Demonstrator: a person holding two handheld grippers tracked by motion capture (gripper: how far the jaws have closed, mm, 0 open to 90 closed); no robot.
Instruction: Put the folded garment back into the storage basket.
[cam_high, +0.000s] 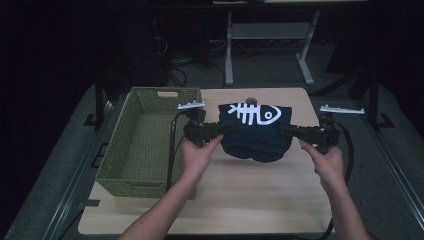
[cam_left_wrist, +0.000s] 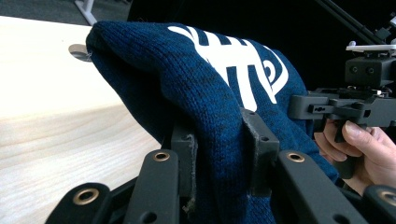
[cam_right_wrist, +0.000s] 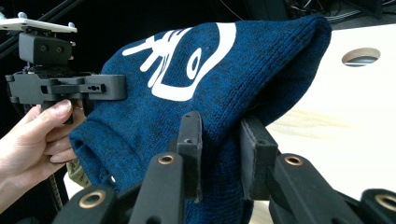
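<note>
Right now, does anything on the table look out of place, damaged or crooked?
Nothing stands out. The blue knit hat with the white fish-bone print is whole and hangs between the left gripper and the right gripper, each shut on one side of it. The green basket sits squarely on the table.

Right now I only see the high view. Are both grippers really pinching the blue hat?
Observer: Yes. In the left gripper view, the left gripper has a thick fold of the hat squeezed between its jaws.
Operator: And the other one?
Observer: The right gripper bites a fold too, just below the white fish head.
Operator: What is the hat made of?
Observer: Up close it's ribbed knit.
</note>
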